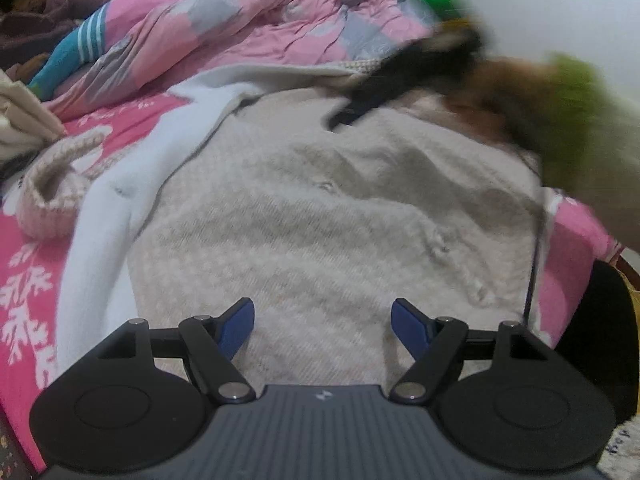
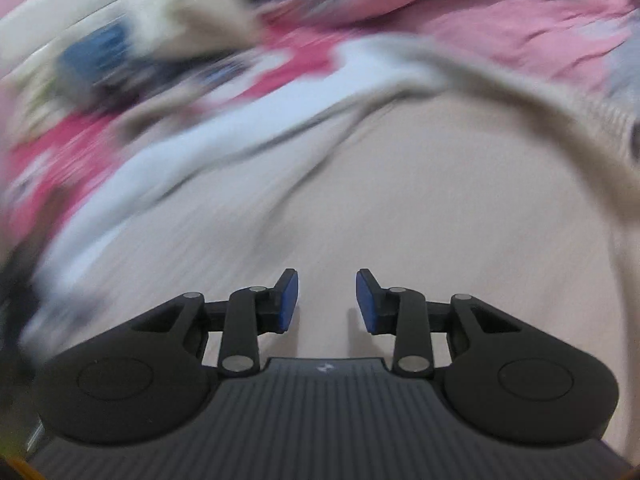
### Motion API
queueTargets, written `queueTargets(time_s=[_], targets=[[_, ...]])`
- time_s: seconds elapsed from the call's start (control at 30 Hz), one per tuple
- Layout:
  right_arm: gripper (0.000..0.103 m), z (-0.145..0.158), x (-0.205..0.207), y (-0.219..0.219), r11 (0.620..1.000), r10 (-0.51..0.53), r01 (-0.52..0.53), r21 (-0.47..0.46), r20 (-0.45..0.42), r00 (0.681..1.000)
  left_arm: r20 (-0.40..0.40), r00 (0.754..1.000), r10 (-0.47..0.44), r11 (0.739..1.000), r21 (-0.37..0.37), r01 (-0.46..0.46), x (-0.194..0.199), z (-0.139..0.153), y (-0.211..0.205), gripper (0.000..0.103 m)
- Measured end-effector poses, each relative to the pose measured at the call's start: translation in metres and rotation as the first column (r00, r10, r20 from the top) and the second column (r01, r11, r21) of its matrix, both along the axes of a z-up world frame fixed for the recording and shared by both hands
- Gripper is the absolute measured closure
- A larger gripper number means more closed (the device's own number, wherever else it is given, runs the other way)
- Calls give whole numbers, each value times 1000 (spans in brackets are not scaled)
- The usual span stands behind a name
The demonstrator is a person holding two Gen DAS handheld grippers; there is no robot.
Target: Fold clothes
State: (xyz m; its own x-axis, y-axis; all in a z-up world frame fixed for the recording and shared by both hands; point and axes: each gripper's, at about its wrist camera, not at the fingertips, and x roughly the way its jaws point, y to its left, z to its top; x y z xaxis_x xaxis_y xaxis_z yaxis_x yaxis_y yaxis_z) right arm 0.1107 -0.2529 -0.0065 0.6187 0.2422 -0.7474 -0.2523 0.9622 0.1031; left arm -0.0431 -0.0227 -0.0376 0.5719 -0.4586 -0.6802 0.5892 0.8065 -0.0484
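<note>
A beige knitted cardigan [image 1: 320, 208] with a pale fleece lining [image 1: 108, 240] lies spread on the pink bed. My left gripper [image 1: 322, 320] hovers over its near part, open, with nothing between the blue pads. In the left wrist view my right gripper [image 1: 384, 92] shows as a dark blur over the far part of the cardigan, held by a hand in a green sleeve [image 1: 576, 120]. In the right wrist view my right gripper [image 2: 326, 300] is open above the same beige cardigan [image 2: 400, 200], and everything around it is smeared by motion.
A pink patchwork quilt [image 1: 248, 28] is bunched at the back of the bed. A knitted pink sleeve or cuff [image 1: 48, 196] lies at the left on the pink snowflake sheet [image 1: 24, 300]. A person [image 1: 32, 12] sits at the far left. Folded cream cloth [image 1: 20, 120] lies at the left edge.
</note>
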Motion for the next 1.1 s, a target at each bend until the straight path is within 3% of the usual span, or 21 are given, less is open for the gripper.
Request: queueTargets(time_s=[0.13, 0.3, 0.57, 0.7, 0.83, 0.97, 1.0, 1.1], targets=[[72, -39, 69, -9, 994, -104, 105, 20, -32, 994, 9, 1000, 5, 1000, 0, -5, 1, 1, 3, 27], [72, -49, 12, -24, 995, -98, 99, 11, -56, 994, -9, 1000, -11, 999, -32, 11, 4, -3, 7, 27], [65, -25, -142, -51, 995, -75, 58, -85, -208, 975, -21, 1000, -13, 998, -60, 12, -2, 3, 9, 27], [64, -10, -111, -43, 988, -107, 95, -120, -91, 990, -1, 1000, 2, 999, -40, -2, -11, 11, 4, 27], [66, -25, -60, -46, 979, -164, 165, -117, 17, 986, 6, 1000, 4, 999, -38, -4, -15, 15, -3, 27], [66, -50, -76, -84, 971, -234, 233, -60, -13, 972, 9, 1000, -7, 1000, -29, 7, -15, 11, -5, 27], [72, -49, -85, -91, 966, -256, 255, -44, -14, 967, 2, 1000, -12, 1000, -28, 12, -14, 9, -5, 27], [75, -51, -88, -102, 954, -289, 289, -83, 4, 957, -9, 1000, -21, 1000, -16, 21, -11, 4, -5, 27]])
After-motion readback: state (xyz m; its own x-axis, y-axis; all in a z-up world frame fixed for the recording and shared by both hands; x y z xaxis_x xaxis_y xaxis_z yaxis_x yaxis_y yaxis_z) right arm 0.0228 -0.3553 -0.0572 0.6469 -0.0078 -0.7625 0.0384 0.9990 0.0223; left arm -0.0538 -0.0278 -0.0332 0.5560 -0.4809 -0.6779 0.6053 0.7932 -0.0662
